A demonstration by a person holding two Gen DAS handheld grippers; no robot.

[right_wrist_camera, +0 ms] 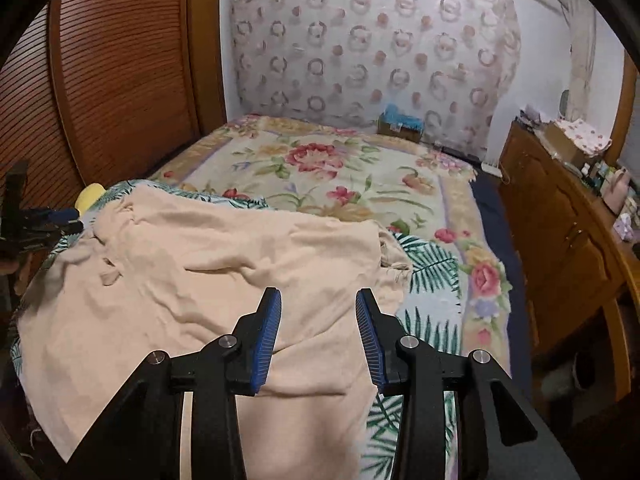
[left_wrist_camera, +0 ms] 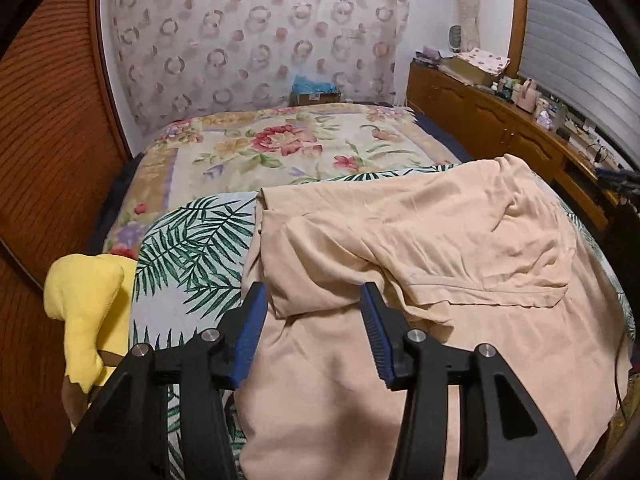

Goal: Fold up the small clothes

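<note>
A peach-coloured garment (left_wrist_camera: 420, 248) lies spread and rumpled on a palm-leaf cloth (left_wrist_camera: 192, 248) at the near end of the bed. It also shows in the right wrist view (right_wrist_camera: 224, 264). My left gripper (left_wrist_camera: 314, 292) is open, its blue pads just above the garment's near left folded part, holding nothing. My right gripper (right_wrist_camera: 318, 296) is open above the garment's near right part, holding nothing. The left gripper (right_wrist_camera: 60, 216) shows dimly at the far left edge of the right wrist view.
A floral bedspread (left_wrist_camera: 288, 144) covers the bed beyond. A yellow plush toy (left_wrist_camera: 88, 300) lies at the bed's left edge by the wooden slatted wardrobe (left_wrist_camera: 52, 160). A wooden dresser (right_wrist_camera: 560, 232) with small items stands on the right. A box (right_wrist_camera: 400, 126) sits by the wall.
</note>
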